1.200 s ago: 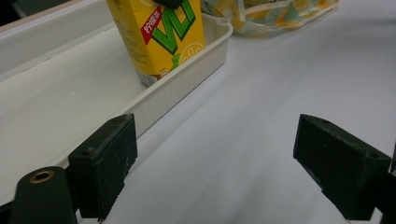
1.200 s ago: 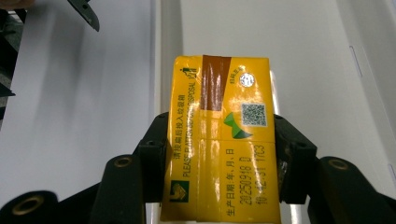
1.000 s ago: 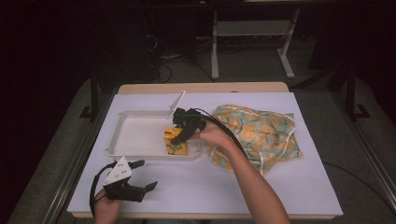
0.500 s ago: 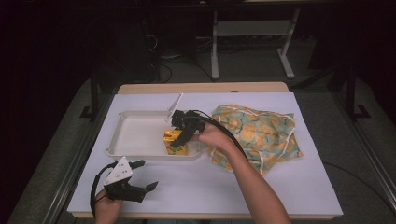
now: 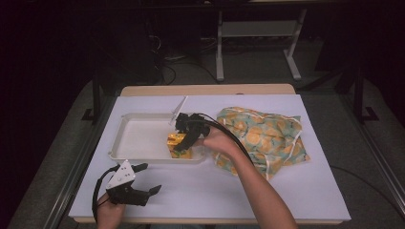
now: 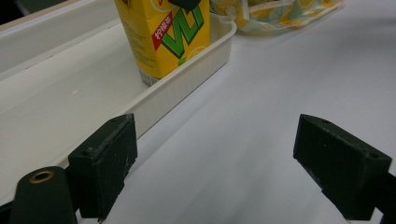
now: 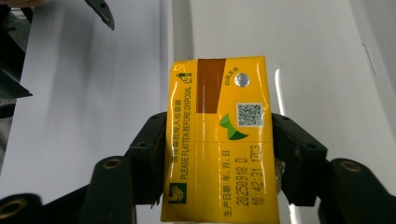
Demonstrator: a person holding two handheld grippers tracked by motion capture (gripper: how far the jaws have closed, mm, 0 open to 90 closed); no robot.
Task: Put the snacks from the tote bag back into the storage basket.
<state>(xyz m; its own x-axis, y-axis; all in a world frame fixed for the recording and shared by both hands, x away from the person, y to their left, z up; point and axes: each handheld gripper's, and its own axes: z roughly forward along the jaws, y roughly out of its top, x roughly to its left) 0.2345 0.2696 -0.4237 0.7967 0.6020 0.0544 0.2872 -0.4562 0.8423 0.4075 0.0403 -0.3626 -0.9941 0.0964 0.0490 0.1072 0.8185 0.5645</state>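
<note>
White surface (image 5: 296,191) before me carries one tray (image 5: 138,138), one patterned bag (image 5: 267,138) and one yellow carton (image 5: 177,143) standing in that tray. My right hand-held gripper (image 7: 219,154) has just been opening, carton between its jaws; my left hand-held gripper (image 5: 143,179) gapes, released.
</note>
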